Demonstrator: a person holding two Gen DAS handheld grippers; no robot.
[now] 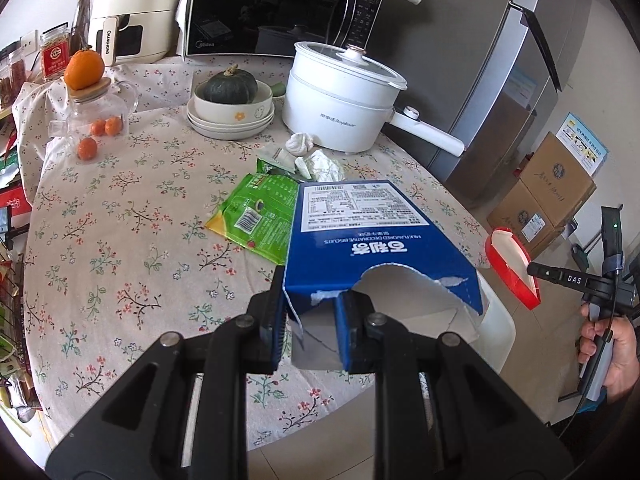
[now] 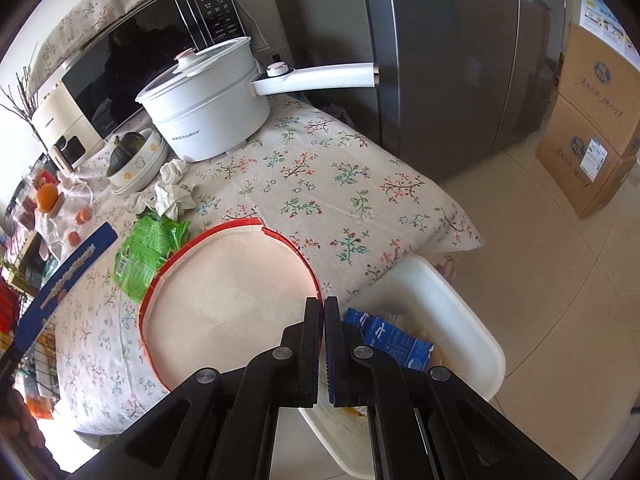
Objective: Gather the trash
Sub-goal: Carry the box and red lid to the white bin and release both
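Note:
My left gripper is shut on the torn end of a blue biscuit box, held above the floral tablecloth. That box shows as a blue strip in the right wrist view. My right gripper is shut on the rim of a red-edged round paper lid, which also appears at the table's right edge. A green wrapper and crumpled tissues lie on the table. Beside the table a white bin holds a blue carton.
A white electric pot with a long handle, a bowl with a dark pumpkin, a microwave, a glass jar and oranges crowd the table's far side. A grey fridge and cardboard boxes stand on the floor.

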